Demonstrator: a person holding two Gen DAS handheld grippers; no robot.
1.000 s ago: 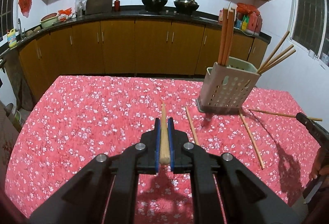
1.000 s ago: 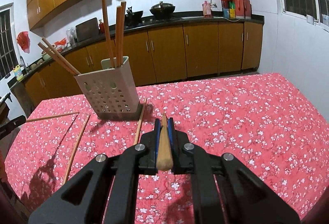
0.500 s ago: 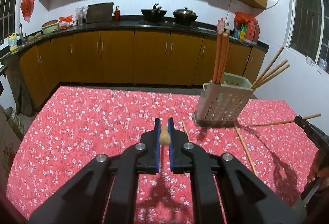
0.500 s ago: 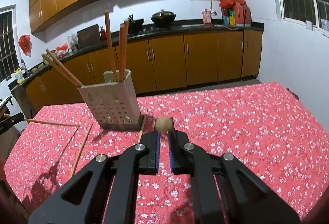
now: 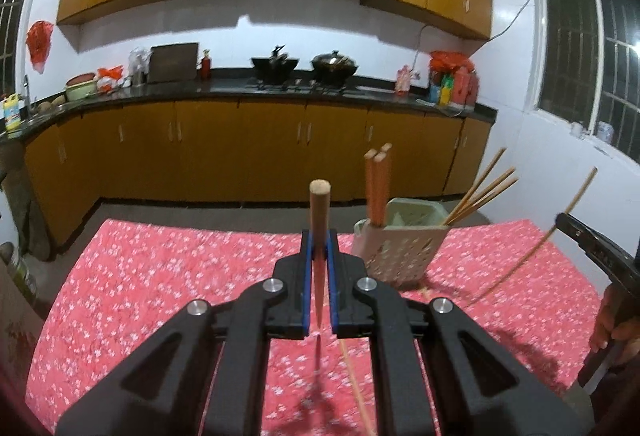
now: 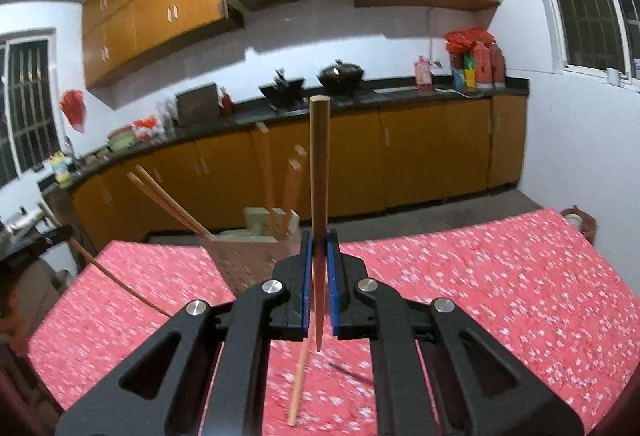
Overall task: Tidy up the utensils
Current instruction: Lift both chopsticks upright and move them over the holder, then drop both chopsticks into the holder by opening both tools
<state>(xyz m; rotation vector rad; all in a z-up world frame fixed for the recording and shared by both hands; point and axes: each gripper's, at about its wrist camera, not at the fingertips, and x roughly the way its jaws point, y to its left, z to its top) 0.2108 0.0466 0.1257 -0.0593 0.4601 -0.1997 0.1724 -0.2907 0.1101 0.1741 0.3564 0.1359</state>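
chopsticks are the job here: one tapered brown wooden chopstick [image 5: 319,224] stands nearly upright between the jaws of the left gripper [image 5: 319,256], clamped narrow on it, and a second tapered brown wooden chopstick [image 6: 319,196] stands the same way in the right gripper [image 6: 319,256], its jaws also pinched tight. both are off the bench with the red flowered cloth [image 5: 160,276]. the pale perforated plastic utensil holder [image 5: 400,252] sits on that bench, already carrying several chopsticks, some leaning outward. loose thin sticks [image 6: 298,388] lie on the cloth near it. the risks, as i judge them: each stick is gripped low near its thin tip, so it could pivot or slip, and a tilted stick could catch the rim or tip the light holder.
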